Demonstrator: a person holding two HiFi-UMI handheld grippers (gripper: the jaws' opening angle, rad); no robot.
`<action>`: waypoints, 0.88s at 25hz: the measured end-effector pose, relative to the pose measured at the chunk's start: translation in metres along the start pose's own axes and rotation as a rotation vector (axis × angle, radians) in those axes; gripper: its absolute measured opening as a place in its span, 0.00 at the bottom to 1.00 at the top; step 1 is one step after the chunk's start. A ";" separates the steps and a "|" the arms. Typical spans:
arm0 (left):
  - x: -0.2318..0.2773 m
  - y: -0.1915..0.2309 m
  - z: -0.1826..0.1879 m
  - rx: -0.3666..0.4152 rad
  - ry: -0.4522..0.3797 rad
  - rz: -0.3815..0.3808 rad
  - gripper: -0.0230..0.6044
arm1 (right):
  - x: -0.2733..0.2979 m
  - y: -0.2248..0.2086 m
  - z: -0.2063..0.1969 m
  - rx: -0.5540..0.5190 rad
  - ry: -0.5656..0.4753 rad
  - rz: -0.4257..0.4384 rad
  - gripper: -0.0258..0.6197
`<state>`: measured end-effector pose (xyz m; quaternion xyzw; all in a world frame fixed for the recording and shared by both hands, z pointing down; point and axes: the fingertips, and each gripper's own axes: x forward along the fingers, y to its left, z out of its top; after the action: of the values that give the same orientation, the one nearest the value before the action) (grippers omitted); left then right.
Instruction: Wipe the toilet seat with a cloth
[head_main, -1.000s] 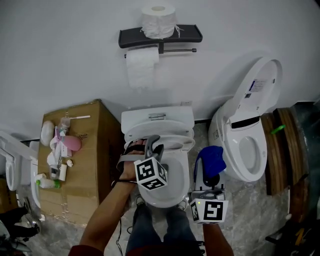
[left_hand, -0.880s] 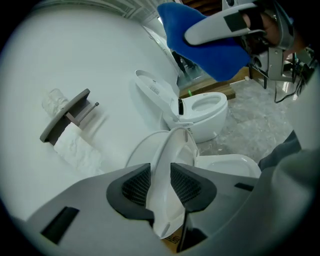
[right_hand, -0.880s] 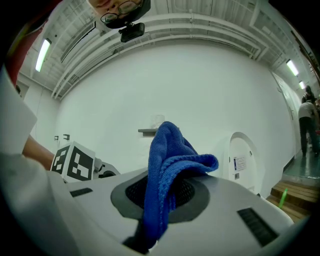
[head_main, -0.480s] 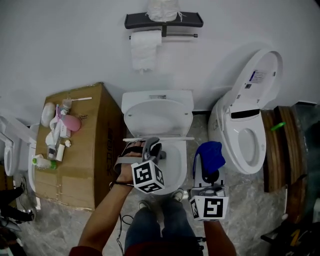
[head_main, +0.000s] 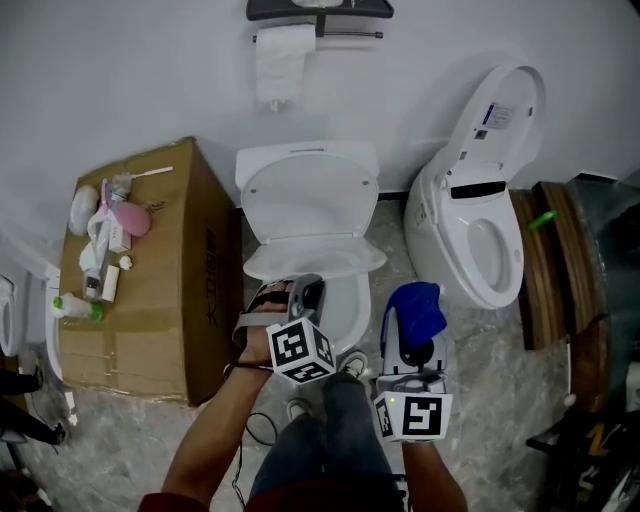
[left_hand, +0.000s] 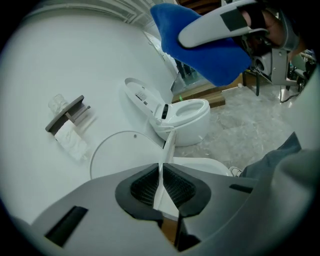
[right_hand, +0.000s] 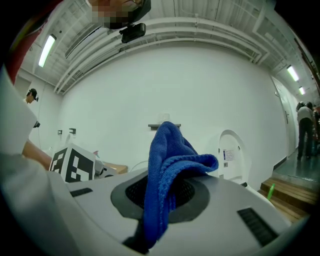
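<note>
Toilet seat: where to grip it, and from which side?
Grip the toilet seat at its thin free front rim, coming from the front: it hinges at the back by the raised lid. The left gripper has just been closing its jaws on that rim.

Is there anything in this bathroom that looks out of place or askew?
Yes. A second toilet stands slanted to the right of the middle toilet, which looks odd for one room, and toiletries lie loose on a cardboard box.
</note>
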<state>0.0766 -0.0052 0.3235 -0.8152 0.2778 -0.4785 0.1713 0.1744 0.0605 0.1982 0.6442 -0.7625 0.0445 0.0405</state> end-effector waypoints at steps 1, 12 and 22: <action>-0.002 -0.009 -0.003 -0.001 -0.003 -0.006 0.10 | -0.009 0.003 -0.005 0.000 0.005 -0.005 0.13; -0.009 -0.108 -0.037 -0.051 -0.035 -0.083 0.08 | -0.074 0.025 -0.071 -0.006 0.074 -0.042 0.13; 0.013 -0.210 -0.081 -0.089 -0.017 -0.263 0.06 | -0.088 0.039 -0.136 -0.013 0.138 -0.044 0.13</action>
<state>0.0711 0.1508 0.4862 -0.8553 0.1882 -0.4771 0.0730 0.1508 0.1693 0.3224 0.6559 -0.7438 0.0831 0.0980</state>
